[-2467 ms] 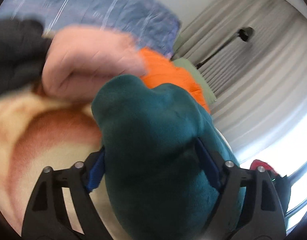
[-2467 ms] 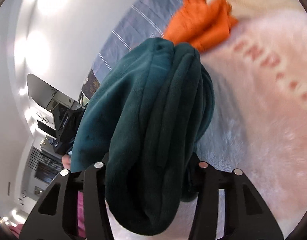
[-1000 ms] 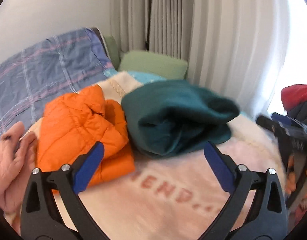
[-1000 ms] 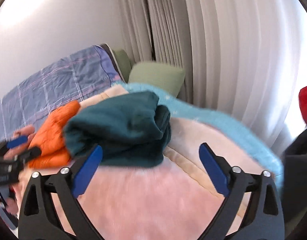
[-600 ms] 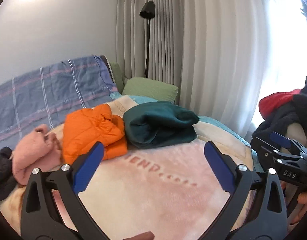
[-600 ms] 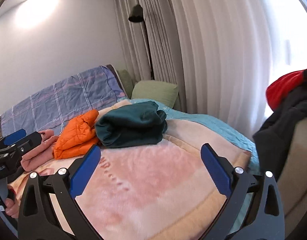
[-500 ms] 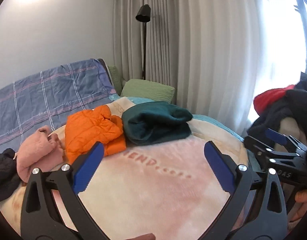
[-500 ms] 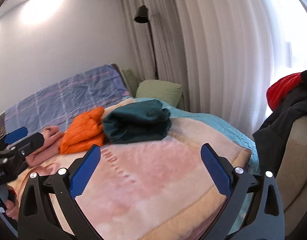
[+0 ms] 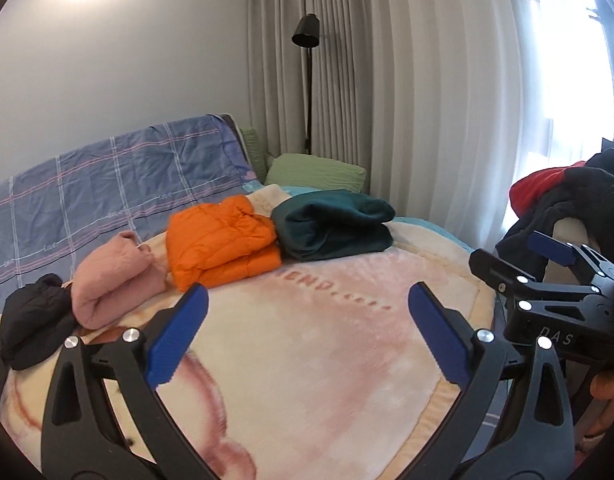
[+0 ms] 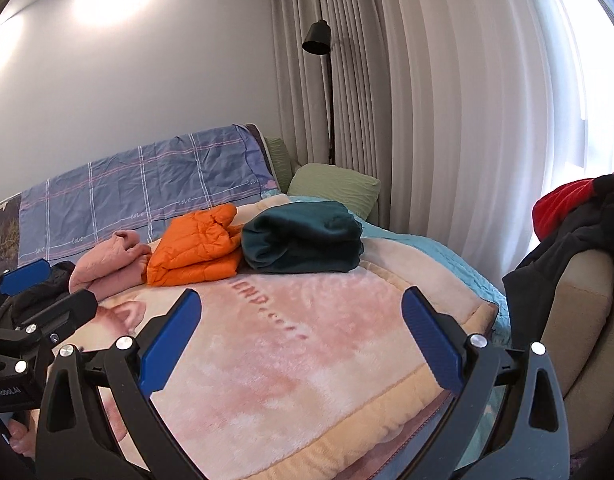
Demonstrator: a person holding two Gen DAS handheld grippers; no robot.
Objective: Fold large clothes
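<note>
A folded dark teal fleece garment (image 9: 333, 225) (image 10: 303, 237) lies at the far side of the pink blanket (image 9: 307, 344) (image 10: 291, 344) on the bed. Beside it on the left sit a folded orange puffer jacket (image 9: 219, 240) (image 10: 197, 250), a folded pink garment (image 9: 115, 280) (image 10: 107, 264) and a black garment (image 9: 33, 320). My left gripper (image 9: 303, 336) is open and empty over the near blanket. My right gripper (image 10: 301, 340) is open and empty too, well short of the clothes. Each gripper shows at the edge of the other's view.
A chair (image 10: 575, 312) at the right carries a heap of black and red clothes (image 9: 555, 200) (image 10: 575, 216). A green pillow (image 9: 317, 170) (image 10: 335, 188) and a blue plaid cover (image 9: 107, 196) lie at the bed head. A black floor lamp (image 9: 307, 32) stands before the curtains (image 10: 427, 120).
Both grippers let go of the teal garment, which now lies beside the orange jacket. Both have drawn back from the bed, open, so the whole blanket shows.
</note>
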